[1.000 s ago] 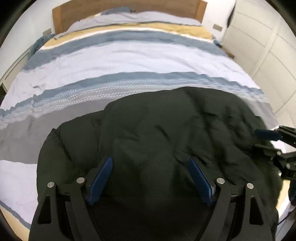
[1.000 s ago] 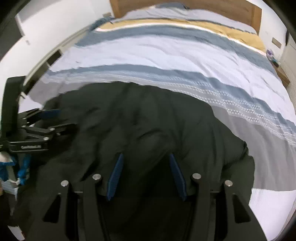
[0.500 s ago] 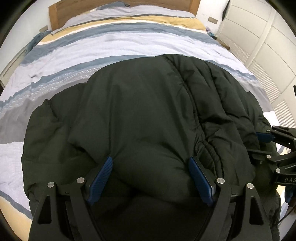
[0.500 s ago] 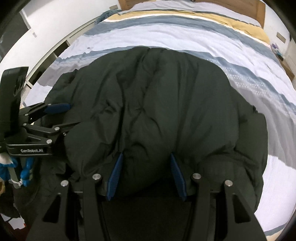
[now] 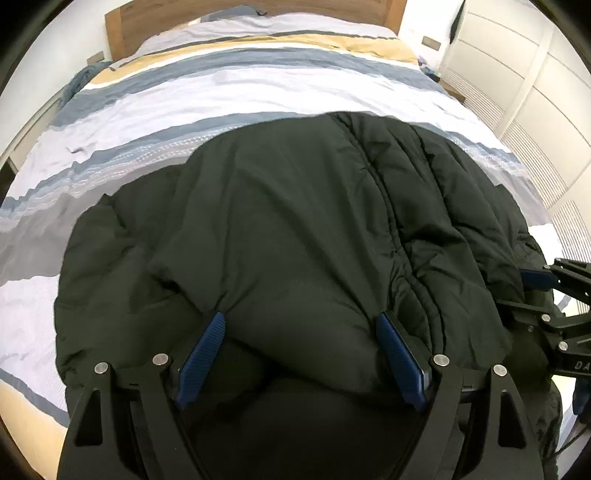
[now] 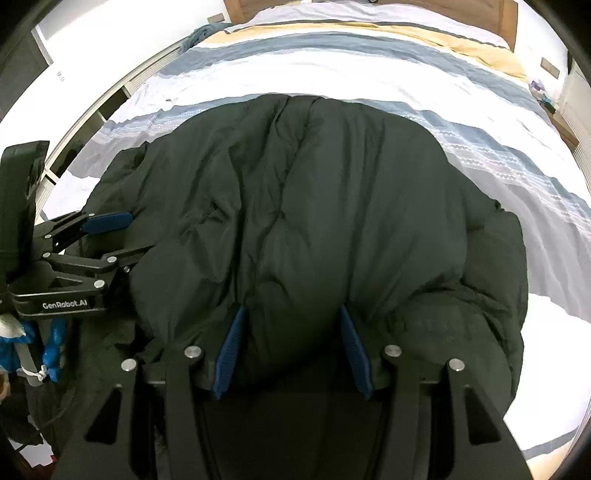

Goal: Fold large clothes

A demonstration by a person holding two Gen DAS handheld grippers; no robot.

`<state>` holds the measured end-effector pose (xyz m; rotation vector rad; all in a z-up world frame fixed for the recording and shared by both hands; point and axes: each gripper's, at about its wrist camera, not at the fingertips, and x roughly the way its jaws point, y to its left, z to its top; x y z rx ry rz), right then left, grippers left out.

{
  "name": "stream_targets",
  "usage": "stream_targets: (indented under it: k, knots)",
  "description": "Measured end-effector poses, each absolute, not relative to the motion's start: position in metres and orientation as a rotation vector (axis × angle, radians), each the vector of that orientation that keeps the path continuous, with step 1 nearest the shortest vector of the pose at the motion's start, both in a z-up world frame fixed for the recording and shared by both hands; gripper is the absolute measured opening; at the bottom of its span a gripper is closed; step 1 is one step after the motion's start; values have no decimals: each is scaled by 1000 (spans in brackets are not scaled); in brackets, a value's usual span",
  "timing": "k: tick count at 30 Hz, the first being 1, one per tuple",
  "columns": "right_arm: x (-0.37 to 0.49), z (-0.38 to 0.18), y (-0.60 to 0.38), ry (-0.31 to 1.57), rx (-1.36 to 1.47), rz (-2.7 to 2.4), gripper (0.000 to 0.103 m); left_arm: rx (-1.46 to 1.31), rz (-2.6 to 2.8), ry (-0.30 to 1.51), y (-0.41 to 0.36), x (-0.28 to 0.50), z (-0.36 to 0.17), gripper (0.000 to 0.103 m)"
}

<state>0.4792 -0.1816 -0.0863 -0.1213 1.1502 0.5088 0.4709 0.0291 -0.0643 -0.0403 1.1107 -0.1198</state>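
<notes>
A large dark green padded jacket lies bunched on the striped bed; it also shows in the right wrist view. My left gripper has its blue pads wide apart with a thick fold of the jacket bulging between them. My right gripper stands the same way, with padded fabric filling the gap between its pads. The right gripper shows at the right edge of the left wrist view, the left gripper at the left edge of the right wrist view. Both are at the jacket's near edge.
The bed has a grey, white, blue and yellow striped cover and a wooden headboard. White wardrobe doors stand to the right. A low shelf unit runs along the bed's left side.
The jacket has been thrown forward and spread over the bed, then settled. Both grippers have stayed at its near edge, with fabric between the pads throughout.
</notes>
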Motion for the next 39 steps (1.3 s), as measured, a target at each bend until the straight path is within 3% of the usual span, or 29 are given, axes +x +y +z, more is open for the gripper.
stream_targets:
  k: [10, 22, 25, 39]
  knots:
    - [439, -41, -209, 1131, -91, 491, 51, -92, -132, 1120, 55, 437, -21, 83]
    - [393, 28, -261, 1090, -10, 377, 51, -83, -71, 1104, 113, 390, 42, 97]
    - [385, 39, -273, 1081, 12, 344, 63, -83, -49, 1111, 128, 374, 48, 100]
    - [334, 65, -344, 1089, 138, 139, 65, -140, 143, 1087, 210, 311, 69, 102]
